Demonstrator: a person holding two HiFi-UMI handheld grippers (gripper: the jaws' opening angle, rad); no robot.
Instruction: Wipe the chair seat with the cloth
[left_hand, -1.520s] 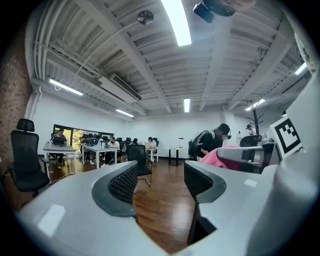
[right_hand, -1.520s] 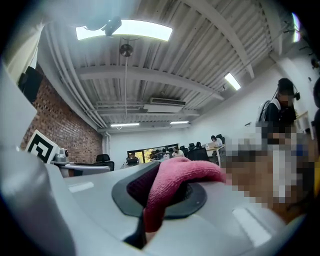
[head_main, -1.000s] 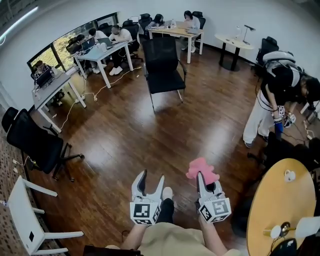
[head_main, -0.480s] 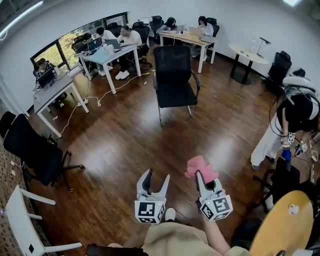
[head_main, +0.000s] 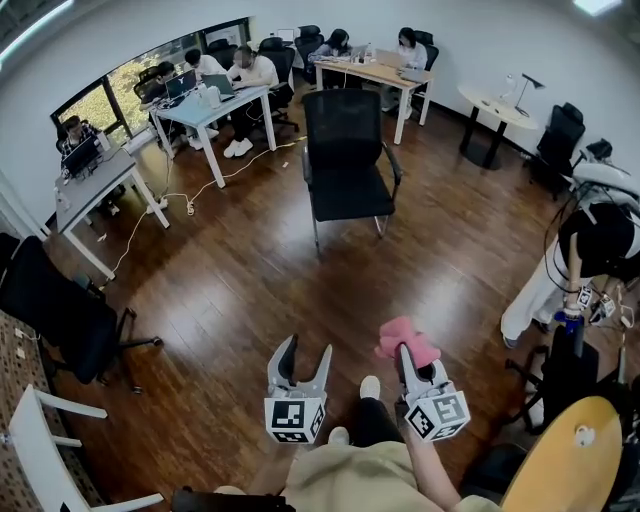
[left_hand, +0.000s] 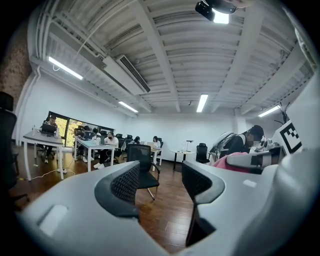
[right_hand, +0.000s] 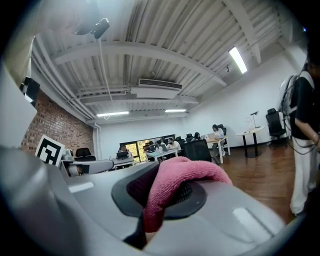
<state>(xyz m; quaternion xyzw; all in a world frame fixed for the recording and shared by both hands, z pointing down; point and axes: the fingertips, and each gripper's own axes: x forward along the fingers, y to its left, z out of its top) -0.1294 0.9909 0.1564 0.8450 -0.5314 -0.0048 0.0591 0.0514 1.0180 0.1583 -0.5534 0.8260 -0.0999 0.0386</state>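
At near centre, the right tool (head_main: 407, 349) clenches a pink terry cloth (head_main: 404, 336); the left tool (head_main: 307, 347), released, empty, has just been closing

My left gripper (head_main: 306, 349) is held out in front of my body, pointing flat and away from me. Its two jaws stand apart with only air between them, and they have just been closing a little. My right gripper (head_main: 408, 352) sits just beside it, pointing the same way. Its jaws are pinched on the pink cloth (head_main: 405, 336), which sticks up over the tips in a soft lump. Each gripper has its marker cube at the back end, close to my tummy. My right forearm (head_main: 428, 474) reaches out to its gripper. The two grippers are side by side and do not touch.
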